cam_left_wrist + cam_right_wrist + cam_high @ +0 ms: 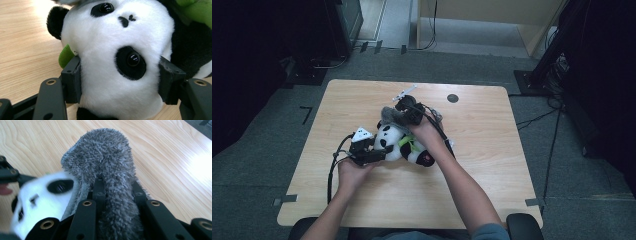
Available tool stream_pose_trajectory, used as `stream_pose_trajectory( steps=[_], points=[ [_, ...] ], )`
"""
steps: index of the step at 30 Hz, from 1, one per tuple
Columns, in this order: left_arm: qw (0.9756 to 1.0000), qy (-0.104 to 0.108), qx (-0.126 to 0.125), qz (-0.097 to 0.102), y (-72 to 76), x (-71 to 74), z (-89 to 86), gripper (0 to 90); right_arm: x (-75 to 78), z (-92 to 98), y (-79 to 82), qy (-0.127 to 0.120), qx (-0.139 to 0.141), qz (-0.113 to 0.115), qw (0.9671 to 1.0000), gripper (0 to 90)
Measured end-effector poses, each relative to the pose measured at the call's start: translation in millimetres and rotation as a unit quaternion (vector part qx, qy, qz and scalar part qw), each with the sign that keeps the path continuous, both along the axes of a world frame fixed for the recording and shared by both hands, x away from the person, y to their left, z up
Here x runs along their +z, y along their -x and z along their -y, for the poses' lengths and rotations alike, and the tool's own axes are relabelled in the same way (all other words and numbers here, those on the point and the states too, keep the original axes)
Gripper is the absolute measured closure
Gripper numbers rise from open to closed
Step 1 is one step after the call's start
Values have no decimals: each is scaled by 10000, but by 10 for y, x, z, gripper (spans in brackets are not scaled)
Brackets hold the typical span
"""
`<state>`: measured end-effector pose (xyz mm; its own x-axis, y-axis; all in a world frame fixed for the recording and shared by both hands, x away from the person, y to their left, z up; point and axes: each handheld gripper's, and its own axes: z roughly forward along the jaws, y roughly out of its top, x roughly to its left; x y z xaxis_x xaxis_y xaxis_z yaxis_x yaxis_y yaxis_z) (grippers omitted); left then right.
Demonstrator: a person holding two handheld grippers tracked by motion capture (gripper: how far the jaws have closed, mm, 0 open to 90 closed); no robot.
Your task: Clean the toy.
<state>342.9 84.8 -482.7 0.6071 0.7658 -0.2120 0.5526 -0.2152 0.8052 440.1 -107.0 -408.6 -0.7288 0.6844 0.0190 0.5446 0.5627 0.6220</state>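
Note:
A black-and-white panda plush [412, 152] with a green leaf [406, 142] lies on its side at the middle of the wooden table [482, 150]. My left gripper [381, 150] comes in from the left, and in the left gripper view its pads press both sides of the panda's white head [112, 50], so the left gripper [120, 80] is shut on it. My right gripper [408, 112] sits just behind the head. It is shut on a grey fuzzy cloth [105, 157], which drapes against the top of the panda's head [42, 195]. The right gripper [117, 192] pinches a fold of it.
A small white object [405, 92] and a black round disc [453, 98] lie near the table's far edge. Black cables trail from both grippers. Dark equipment and stands surround the table on the carpet.

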Motion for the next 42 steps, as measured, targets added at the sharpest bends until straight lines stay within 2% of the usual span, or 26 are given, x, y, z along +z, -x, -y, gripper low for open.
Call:
stream_pose_trajectory(
  steps=[5, 8, 10, 16, 18, 21, 26, 31, 35, 42],
  points=[
    [10000, 17, 4, -6, -4, -3, 4, 342, 32, 195, -2, 176, -40, -14, 9998, 734],
    [10000, 41, 4, -32, -9, -4, -2, 341, 83, 337, -11, 203, -176, 46, 9996, 735],
    [10000, 48, -3, -36, -10, -5, -5, 341, 117, 444, -24, 193, -291, 13, 9994, 740],
    [10000, 33, -15, 3, -3, -5, 0, 337, 125, 697, -33, 137, -371, -24, 9992, 740],
    [10000, 39, -30, 42, 0, -11, -2, 333, 125, 735, -37, 104, -410, -45, 9991, 741],
    [10000, 35, -40, 81, 6, -20, -5, 327, 153, 743, -30, 104, -403, 40, 9991, 740],
    [9999, 46, -48, 91, 12, -20, -11, 322, 298, 610, -12, -159, -293, 221, 9992, 741],
    [9999, 112, -35, 88, 10, -23, -13, 316, 426, 294, -1, -297, -31, 327, 9990, 738],
    [9999, 144, -21, 70, 6, -21, -12, 316, 393, 44, -9, -312, 143, 294, 9990, 737],
    [9999, 109, -5, 46, -4, -13, -6, 320, 205, -287, -1, -233, 404, 188, 9987, 730]
  ],
)
